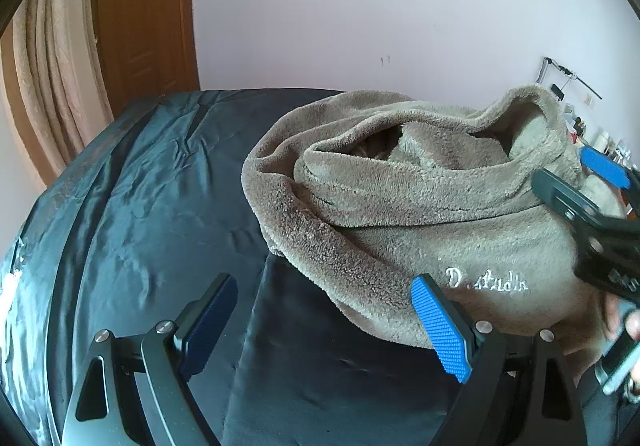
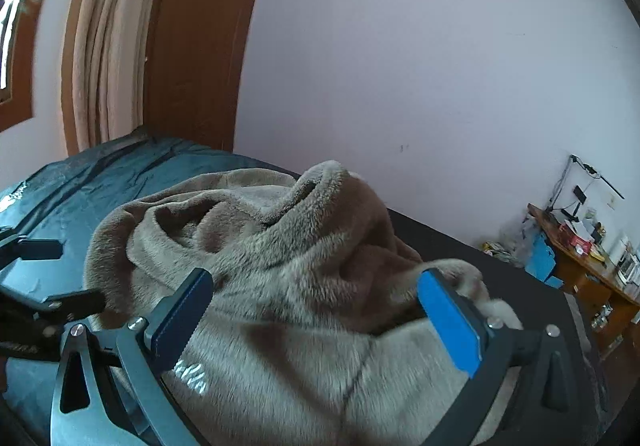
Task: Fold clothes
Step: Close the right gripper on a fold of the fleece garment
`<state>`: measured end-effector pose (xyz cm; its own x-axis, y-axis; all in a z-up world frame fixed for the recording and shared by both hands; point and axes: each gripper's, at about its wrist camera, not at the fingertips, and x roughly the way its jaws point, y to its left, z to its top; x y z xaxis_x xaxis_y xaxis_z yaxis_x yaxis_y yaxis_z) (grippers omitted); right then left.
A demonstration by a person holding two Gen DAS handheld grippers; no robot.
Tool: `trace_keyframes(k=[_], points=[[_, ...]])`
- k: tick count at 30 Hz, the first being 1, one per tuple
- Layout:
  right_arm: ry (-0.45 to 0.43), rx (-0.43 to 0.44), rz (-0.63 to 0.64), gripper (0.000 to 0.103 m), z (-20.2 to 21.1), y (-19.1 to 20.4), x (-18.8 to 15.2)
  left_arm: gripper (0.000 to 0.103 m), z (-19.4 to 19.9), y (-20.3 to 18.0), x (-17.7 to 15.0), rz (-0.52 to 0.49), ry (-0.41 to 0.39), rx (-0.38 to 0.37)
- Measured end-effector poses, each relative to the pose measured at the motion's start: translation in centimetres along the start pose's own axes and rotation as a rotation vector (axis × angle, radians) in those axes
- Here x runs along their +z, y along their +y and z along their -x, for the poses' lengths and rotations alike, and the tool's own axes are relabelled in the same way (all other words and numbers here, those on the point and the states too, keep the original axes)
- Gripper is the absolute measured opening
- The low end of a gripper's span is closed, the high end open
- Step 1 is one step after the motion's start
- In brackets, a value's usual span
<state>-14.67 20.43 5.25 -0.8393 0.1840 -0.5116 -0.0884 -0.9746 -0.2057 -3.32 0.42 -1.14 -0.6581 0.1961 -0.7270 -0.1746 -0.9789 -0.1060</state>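
A brown-grey fleece garment (image 1: 400, 205) lies bunched on the bed, its hood opening facing up and white embroidered lettering (image 1: 486, 282) on its near side. My left gripper (image 1: 326, 326) is open over the dark sheet, its blue right pad (image 1: 440, 330) just at the garment's near edge, nothing between the jaws. My right gripper (image 2: 318, 320) is open above the fleece garment (image 2: 280, 266), jaws wide with fabric under them and no sign of the pads pressing on it. In the left wrist view the right gripper (image 1: 576, 173) reaches over the garment's right side.
The bed has a teal sheet (image 1: 140, 205) and a black cloth (image 1: 320, 366) under the garment. A wooden door (image 2: 200, 45) and a curtain (image 2: 104, 45) stand behind the bed. A cluttered desk (image 2: 592, 258) is at the far right. A hand (image 1: 624, 322) holds the right gripper.
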Motion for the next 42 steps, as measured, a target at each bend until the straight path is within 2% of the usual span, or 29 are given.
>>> trace_keyframes(k=[2,4,5,6,7,9,10,11,12,15,18,19,26,37,42], points=[[0.036,-0.008,-0.005,0.103,-1.1,-0.4,-0.1,0.091,0.0,-0.1,-0.1,-0.002,0.001,-0.001],[0.074,-0.016,-0.007,0.098,-2.0,-0.6,-0.2,0.091,0.0,0.0,-0.1,-0.005,0.011,0.000],[0.081,-0.009,-0.010,0.089,-2.4,-0.6,-0.2,0.091,-0.1,0.0,-0.1,-0.007,0.013,0.000],[0.091,0.001,-0.015,0.075,-2.5,-0.8,-0.3,0.091,-0.1,-0.1,-0.1,-0.008,0.014,0.000],[0.098,0.009,-0.019,0.067,-2.7,-0.9,-0.3,0.091,-0.1,-0.1,-0.2,-0.010,0.016,0.000],[0.094,0.012,-0.025,0.042,-2.6,-0.9,-0.3,0.091,-0.2,-0.1,-0.2,-0.014,0.019,0.002],[0.088,0.015,-0.028,0.037,-2.5,-0.9,-0.3,0.091,-0.2,-0.1,-0.2,-0.015,0.020,0.003],[0.080,0.019,-0.031,0.026,-2.3,-1.0,-0.3,0.091,-0.3,-0.1,-0.2,-0.015,0.022,0.004],[0.071,0.024,-0.037,0.021,-2.0,-1.0,-0.2,0.091,-0.3,-0.2,-0.1,-0.015,0.024,0.006],[0.034,0.005,-0.035,0.018,-0.8,-0.9,-0.2,0.091,-0.5,-0.3,-0.1,-0.015,0.028,0.014],[-0.008,-0.007,-0.028,0.017,0.5,-1.0,0.0,0.091,-0.5,-0.4,-0.1,-0.016,0.022,0.015],[-0.030,0.018,-0.004,0.017,0.8,-0.9,0.0,0.091,-0.5,-0.4,-0.2,-0.017,0.019,0.014],[-0.095,-0.015,-0.007,0.017,3.7,-0.9,0.4,0.091,-0.6,-0.2,-0.2,-0.028,0.028,0.017],[-0.221,-0.125,-0.030,0.017,11.7,-1.7,-0.1,0.091,-1.0,-0.5,-0.2,-0.042,0.029,0.024],[-0.259,-0.169,-0.049,0.017,15.9,-2.2,-1.4,0.091,-0.8,-0.2,-0.1,-0.027,0.024,-0.024]])
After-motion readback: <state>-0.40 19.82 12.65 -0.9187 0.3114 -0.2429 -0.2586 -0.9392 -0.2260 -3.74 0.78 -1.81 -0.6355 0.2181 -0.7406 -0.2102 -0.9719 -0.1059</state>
